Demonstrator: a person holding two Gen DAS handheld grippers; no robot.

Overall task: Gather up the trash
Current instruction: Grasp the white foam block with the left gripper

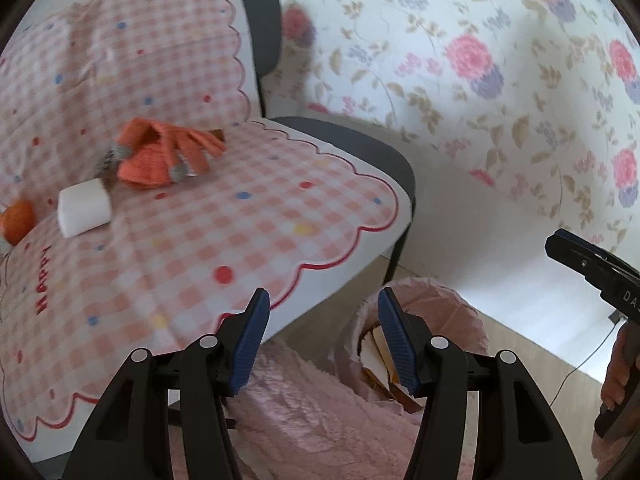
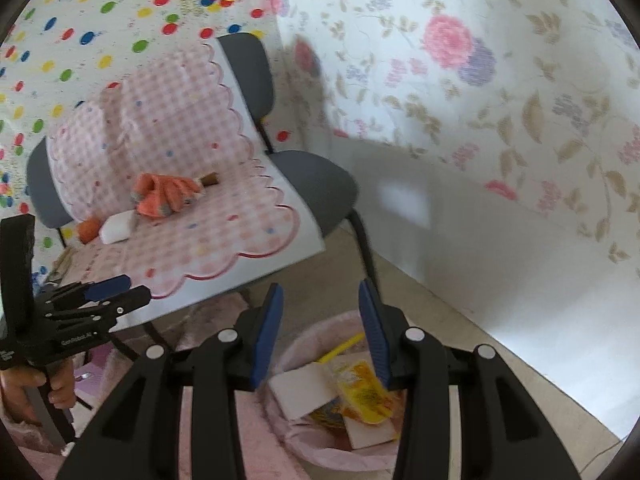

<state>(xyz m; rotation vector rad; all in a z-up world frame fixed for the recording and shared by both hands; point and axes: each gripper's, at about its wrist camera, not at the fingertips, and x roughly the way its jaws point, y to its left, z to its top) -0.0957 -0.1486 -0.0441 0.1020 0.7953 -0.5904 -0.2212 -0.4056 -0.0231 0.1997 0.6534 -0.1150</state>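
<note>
The bin [image 2: 320, 432], lined with a pink bag, stands on the floor at lower centre of the right wrist view, just beside the chair. In it lie a white card [image 2: 300, 392], a yellow wrapper [image 2: 364, 396] and a yellow stick [image 2: 340, 350]. On the chair seat, left of centre, rest a white block [image 1: 84, 208], an orange ball [image 1: 18, 222] and an orange knitted piece [image 1: 160, 156].

Left gripper [image 1: 324, 336] gapes empty above what seems a bin [image 1: 452, 312].
</note>
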